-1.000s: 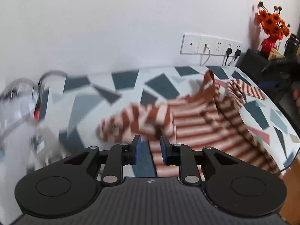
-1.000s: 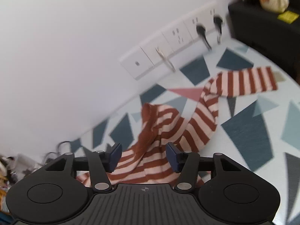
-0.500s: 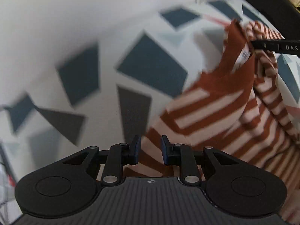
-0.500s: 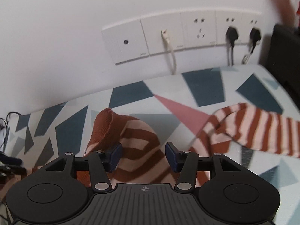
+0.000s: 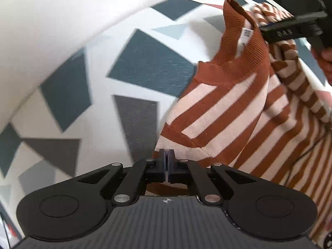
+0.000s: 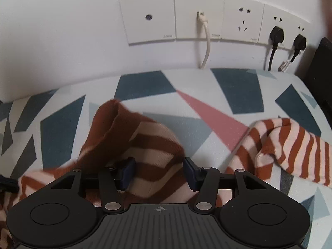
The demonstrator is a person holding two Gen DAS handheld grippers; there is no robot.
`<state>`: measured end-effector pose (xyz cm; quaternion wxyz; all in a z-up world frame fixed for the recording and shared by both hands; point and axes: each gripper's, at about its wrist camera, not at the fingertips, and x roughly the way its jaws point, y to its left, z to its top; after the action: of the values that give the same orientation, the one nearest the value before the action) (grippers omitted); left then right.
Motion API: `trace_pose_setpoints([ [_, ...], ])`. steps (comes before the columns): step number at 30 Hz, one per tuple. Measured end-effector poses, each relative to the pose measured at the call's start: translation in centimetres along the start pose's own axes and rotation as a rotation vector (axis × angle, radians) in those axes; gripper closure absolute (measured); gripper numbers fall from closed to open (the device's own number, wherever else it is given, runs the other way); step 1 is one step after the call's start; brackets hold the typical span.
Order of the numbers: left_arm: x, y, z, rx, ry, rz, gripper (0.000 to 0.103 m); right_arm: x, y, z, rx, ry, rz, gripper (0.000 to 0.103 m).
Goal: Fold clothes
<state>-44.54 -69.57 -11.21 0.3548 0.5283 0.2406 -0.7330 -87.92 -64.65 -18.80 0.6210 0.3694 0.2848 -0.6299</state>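
Observation:
A sweater (image 5: 238, 112) with rust-brown and pale pink stripes lies crumpled on the patterned tablecloth (image 5: 143, 62). Its brown collar (image 5: 234, 20) stands up with a white label inside. My left gripper (image 5: 166, 157) points steeply down and is shut on the sweater's shoulder edge. In the right wrist view, my right gripper (image 6: 158, 168) hangs low over a raised bulge of the sweater (image 6: 153, 145) next to the collar. Its jaws are closing slightly, with fabric between the blue pads (image 6: 127, 172) but not pinched. One sleeve (image 6: 290, 145) trails off to the right.
The white wall stands close behind the table, carrying a row of sockets (image 6: 207, 16) with a white cable and two black plugs (image 6: 276, 35). A black box (image 6: 323, 72) sits at the table's right end. A hand (image 5: 323, 58) grips the right tool's handle.
Both grippers dropped toward the sweater. The left jaws, slightly apart before, have shut on the shoulder edge. The right gripper moved in until the collar-side fabric rose between its fingers.

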Motion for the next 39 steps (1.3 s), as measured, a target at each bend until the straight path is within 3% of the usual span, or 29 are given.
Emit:
trace_pose_setpoints([
  [4,-0.4,1.3,-2.6,-0.02,-0.074,0.111,0.1,0.6,0.1,-0.3,-0.001,0.014,-0.031,0.058],
  [7,-0.7,2.1,-3.4,-0.062,-0.098,0.1,0.088,0.7,0.4,-0.6,-0.02,0.0,-0.043,0.057],
  [9,-0.7,2.1,-3.2,-0.084,-0.091,0.117,0.064,0.8,0.6,-0.6,-0.034,-0.005,-0.048,0.057],
  [11,-0.3,2.7,-2.3,-0.113,-0.079,0.098,0.05,0.8,0.6,-0.5,-0.041,-0.002,-0.047,0.057],
  [14,0.0,3.5,-1.6,-0.172,-0.061,0.009,0.053,1.0,0.5,-0.2,-0.062,0.002,-0.033,0.059],
  [15,0.1,3.4,-1.0,-0.161,-0.066,-0.008,0.078,1.0,0.6,-0.1,-0.084,-0.001,-0.027,0.064],
  [16,0.2,3.2,-0.5,-0.151,-0.069,-0.024,0.097,1.0,0.6,0.0,-0.107,-0.004,-0.021,0.076],
  [17,0.3,2.8,-0.1,-0.147,-0.056,-0.025,0.098,1.0,0.6,0.0,-0.124,-0.006,-0.014,0.093],
  [21,0.1,2.0,0.9,-0.097,-0.051,0.119,0.098,0.9,0.5,0.3,-0.147,-0.021,0.003,0.096],
  [26,-1.7,4.5,2.8,-0.185,-0.153,0.276,0.098,0.9,-0.6,2.5,-0.104,-0.072,0.015,0.096],
  [32,2.5,4.0,3.4,-0.124,-0.102,0.39,0.098,3.3,-0.7,3.6,-0.101,-0.065,0.017,0.096],
  [35,2.8,4.5,2.7,-0.207,-0.152,0.405,0.098,3.0,-0.7,3.0,-0.096,-0.131,0.06,0.095],
  [37,2.7,4.4,2.6,-0.223,-0.151,0.421,0.092,2.4,-0.9,2.7,-0.085,-0.163,0.06,0.091],
  [39,1.8,4.0,2.7,-0.23,-0.16,0.431,0.073,1.2,-1.6,2.4,-0.044,-0.204,0.068,0.086],
])
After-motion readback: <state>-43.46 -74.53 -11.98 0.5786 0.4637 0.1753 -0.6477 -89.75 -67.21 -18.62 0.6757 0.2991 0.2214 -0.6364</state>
